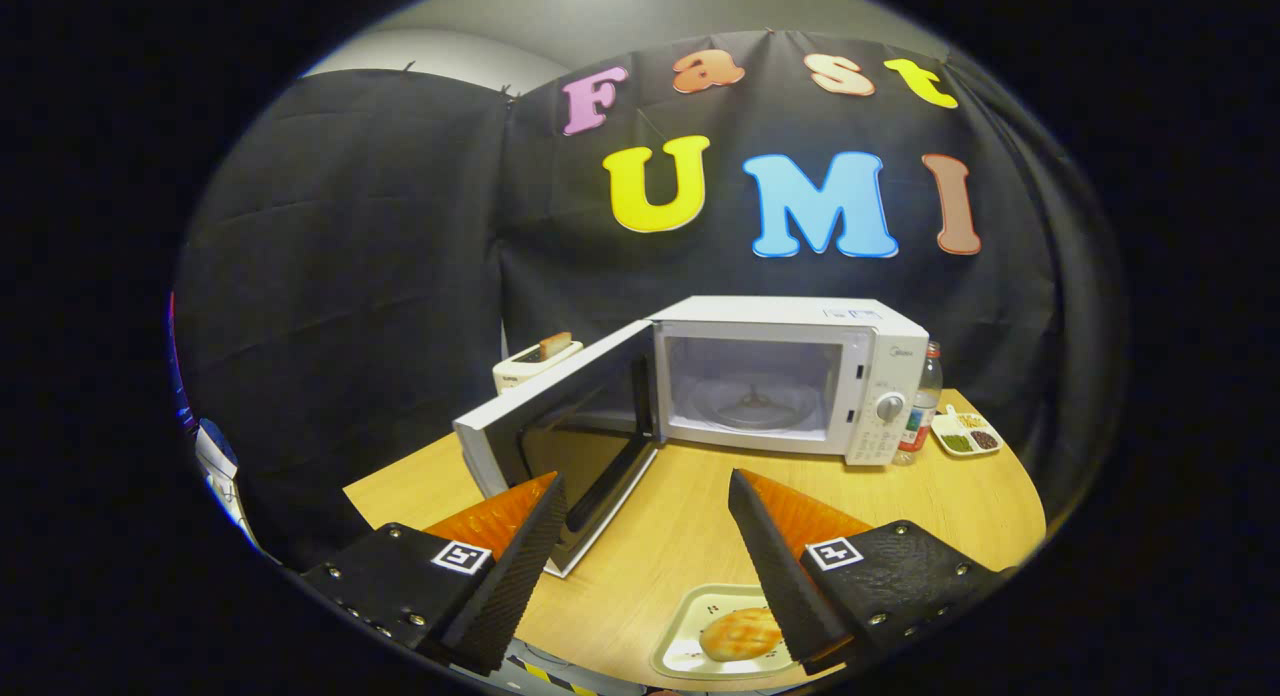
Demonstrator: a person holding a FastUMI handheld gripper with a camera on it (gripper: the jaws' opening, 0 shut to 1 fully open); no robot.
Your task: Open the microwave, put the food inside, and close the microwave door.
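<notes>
The gripper (647, 488) gapes wide and empty above the surface (900, 496), its fingers aimed at the microwave (800, 376), whose door (545, 416) swings out leftward, the bread (740, 633) lying crosswise on its tray (690, 616) below.

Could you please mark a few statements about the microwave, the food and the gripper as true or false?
1. The microwave door is shut. False: it is swung wide open, and the cavity with its glass turntable shows.
2. The bun lies on a tray on the table, not in the microwave. True.
3. The gripper is shut on the bun. False: its fingers are spread apart and hold nothing; the bun lies low between them, near the right finger.
4. A toaster with a slice of bread in it stands beyond the open door. True.
5. A bottle stands inside the microwave. False: it stands outside, beside the control panel, next to a small dish.
</notes>
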